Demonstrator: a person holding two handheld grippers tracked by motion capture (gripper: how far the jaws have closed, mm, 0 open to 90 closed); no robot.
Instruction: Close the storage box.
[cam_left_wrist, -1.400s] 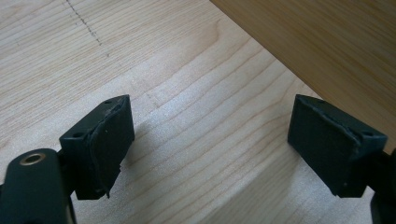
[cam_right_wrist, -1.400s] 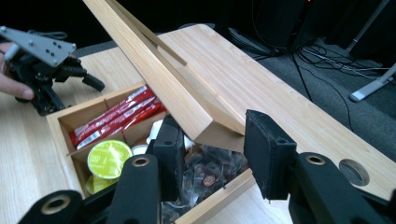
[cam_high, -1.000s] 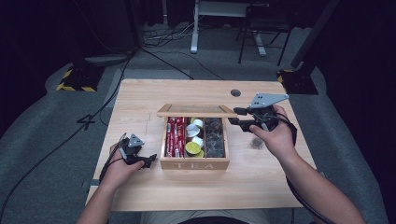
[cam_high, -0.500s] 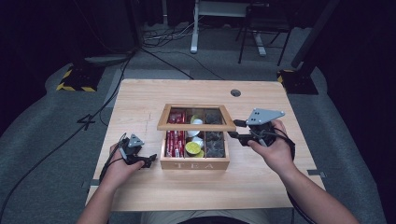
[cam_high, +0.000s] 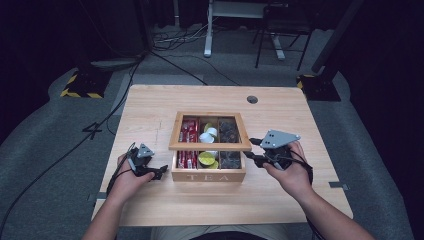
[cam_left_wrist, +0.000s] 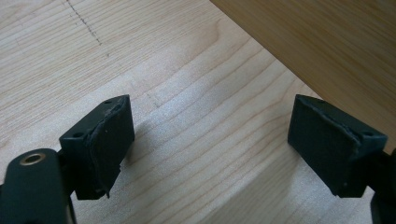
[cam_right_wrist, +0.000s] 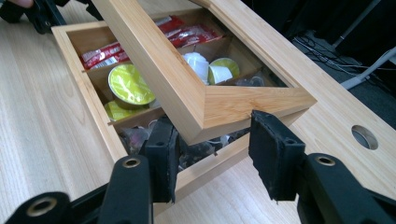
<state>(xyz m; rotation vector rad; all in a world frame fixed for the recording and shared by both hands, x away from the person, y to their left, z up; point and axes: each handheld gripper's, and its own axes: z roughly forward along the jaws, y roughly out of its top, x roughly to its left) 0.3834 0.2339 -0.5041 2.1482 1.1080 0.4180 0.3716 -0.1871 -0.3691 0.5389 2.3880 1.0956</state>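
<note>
Right hand-held gripper (cam_right_wrist: 212, 156) spread at lid (cam_right_wrist: 205, 100) corner; tea box (cam_high: 208, 175) half-covered.

Looks like a lab or recording studio rather than a home. Dark surroundings, grey carpet (cam_high: 45, 150), black cables (cam_high: 165, 47) trailing across the floor, yellow-and-black hazard tape (cam_high: 80, 90) on weighted stand bases, metal stand legs (cam_high: 207, 30) behind. One plain wooden table (cam_high: 150, 105) with a cable hole (cam_high: 252, 99), lit in the middle.

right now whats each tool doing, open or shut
Left tool: open, empty, beside the tea box.
Right tool: open, jaws either side of the lid corner, not clamped.
</note>
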